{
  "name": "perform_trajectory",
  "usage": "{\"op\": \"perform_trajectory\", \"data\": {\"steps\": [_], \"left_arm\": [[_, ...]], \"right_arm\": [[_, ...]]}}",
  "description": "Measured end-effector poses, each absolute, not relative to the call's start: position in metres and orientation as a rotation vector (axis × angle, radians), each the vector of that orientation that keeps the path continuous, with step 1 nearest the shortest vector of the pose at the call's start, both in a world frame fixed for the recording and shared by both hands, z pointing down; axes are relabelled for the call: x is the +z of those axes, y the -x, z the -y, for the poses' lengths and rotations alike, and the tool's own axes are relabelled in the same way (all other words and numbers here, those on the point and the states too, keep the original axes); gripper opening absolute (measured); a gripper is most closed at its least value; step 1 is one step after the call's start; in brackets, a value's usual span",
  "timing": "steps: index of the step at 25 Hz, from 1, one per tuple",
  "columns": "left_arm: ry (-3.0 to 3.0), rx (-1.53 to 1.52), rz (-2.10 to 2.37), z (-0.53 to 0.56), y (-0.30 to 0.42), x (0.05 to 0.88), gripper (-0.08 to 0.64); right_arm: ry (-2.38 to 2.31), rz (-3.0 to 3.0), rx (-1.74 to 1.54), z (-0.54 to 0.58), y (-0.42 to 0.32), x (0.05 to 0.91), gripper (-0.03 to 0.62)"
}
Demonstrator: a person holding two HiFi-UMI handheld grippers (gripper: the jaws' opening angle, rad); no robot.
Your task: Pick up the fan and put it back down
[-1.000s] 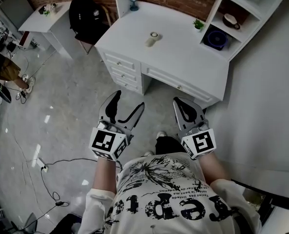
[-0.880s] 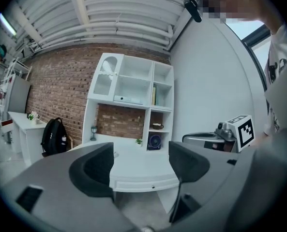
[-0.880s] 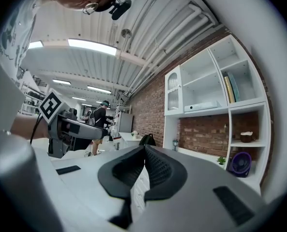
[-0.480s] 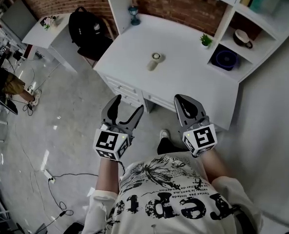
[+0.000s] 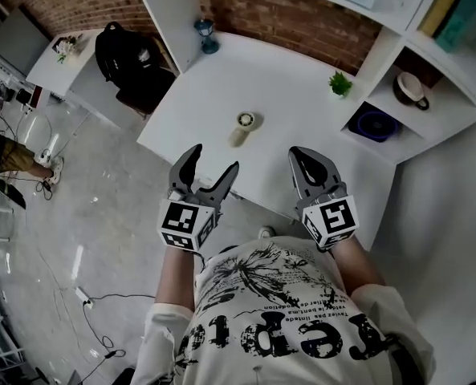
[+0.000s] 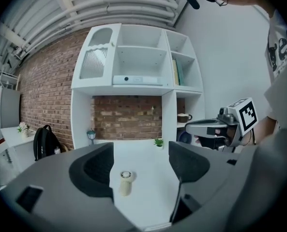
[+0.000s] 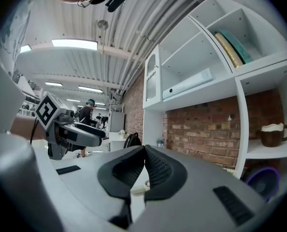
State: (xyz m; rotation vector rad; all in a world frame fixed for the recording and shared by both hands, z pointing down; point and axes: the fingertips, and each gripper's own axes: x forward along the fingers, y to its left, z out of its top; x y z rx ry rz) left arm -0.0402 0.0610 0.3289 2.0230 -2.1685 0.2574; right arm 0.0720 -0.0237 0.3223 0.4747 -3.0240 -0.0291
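White desk (image 5: 302, 111) fills the top of the head view, and on it we see the cream fan (image 5: 243, 127), a little in from the middle of the near edge, its round head toward the brick wall (image 5: 302, 18). We hold the left gripper (image 5: 213, 159) over the near edge, just short of the fan and to its left. Its jaws are spread wide with nothing between the pads; in its own view the fan (image 6: 126, 181) shows in the gap, well apart from them. The right gripper (image 5: 304, 157) hovers over the same edge, to the fan's right. Its jaws are pressed together at the tips and hold nothing. A small plant (image 5: 339, 83) stands by the far right corner, and a lantern (image 5: 205, 34) at the far left corner.
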Motion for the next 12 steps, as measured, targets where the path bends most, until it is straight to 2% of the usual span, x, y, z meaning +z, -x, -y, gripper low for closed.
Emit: {"op": "perform_trajectory", "data": {"steps": [12], "left_arm": [[-2.046, 0.355, 1.897, 0.049, 0.1, 0.431, 0.348]], "right_arm": [[-0.611, 2.872, -0.02, 0.084, -0.015, 0.372, 0.012]]}}
